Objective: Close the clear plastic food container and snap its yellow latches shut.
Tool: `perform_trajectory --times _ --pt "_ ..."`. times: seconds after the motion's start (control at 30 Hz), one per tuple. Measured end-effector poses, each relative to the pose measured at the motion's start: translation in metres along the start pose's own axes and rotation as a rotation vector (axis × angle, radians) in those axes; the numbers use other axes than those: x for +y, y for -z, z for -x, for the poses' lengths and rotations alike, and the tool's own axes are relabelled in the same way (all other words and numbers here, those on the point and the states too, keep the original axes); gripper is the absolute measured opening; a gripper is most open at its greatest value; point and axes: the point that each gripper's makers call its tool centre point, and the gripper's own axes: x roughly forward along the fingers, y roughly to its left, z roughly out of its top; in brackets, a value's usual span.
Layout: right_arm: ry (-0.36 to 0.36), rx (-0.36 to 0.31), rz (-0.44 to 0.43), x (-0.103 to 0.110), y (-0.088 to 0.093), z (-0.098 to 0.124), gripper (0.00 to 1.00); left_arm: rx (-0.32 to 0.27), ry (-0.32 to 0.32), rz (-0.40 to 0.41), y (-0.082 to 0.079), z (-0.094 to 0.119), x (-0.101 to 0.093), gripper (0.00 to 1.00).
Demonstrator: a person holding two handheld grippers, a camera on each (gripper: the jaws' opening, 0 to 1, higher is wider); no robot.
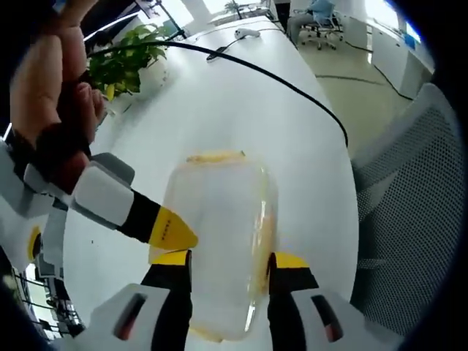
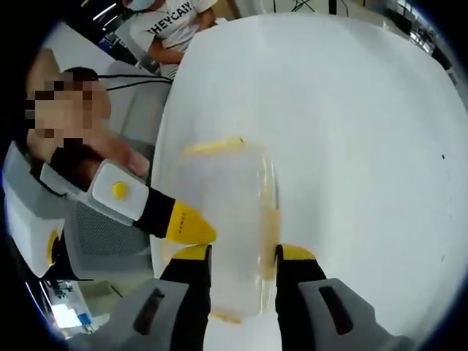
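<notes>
The clear plastic food container [image 1: 219,212] lies on the white table with its lid on. A yellow latch [image 1: 216,156] shows at its far end and another [image 1: 267,234] along its right side. My left gripper [image 1: 230,259] has its yellow-tipped jaws against both sides of the container's near end. The other gripper [image 1: 172,230], held by a hand, touches the container's left edge. In the right gripper view the container [image 2: 227,212] sits between the jaws of my right gripper [image 2: 243,256], with a yellow latch [image 2: 212,146] at its far end. A second gripper [image 2: 186,223] touches its left edge.
The white table [image 1: 241,95] stretches ahead, crossed by a black cable [image 1: 278,80]. A potted plant [image 1: 121,62] stands at its left and a mesh office chair [image 1: 409,212] at its right. A seated person [image 2: 172,25] is beyond the table edge.
</notes>
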Motion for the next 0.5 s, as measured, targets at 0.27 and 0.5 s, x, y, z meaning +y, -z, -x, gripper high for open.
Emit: perform_trajectory --times 0.27,0.5 --pt "0.117 -0.053 0.046 0.001 -0.001 0.006 0.31 0.014 0.008 -0.006 -0.001 0.002 0.001 0.36" --pt "0.203 -0.151 0.078 0.002 0.001 0.010 0.32 0.015 0.121 -0.065 0.001 0.006 -0.012 0.50"
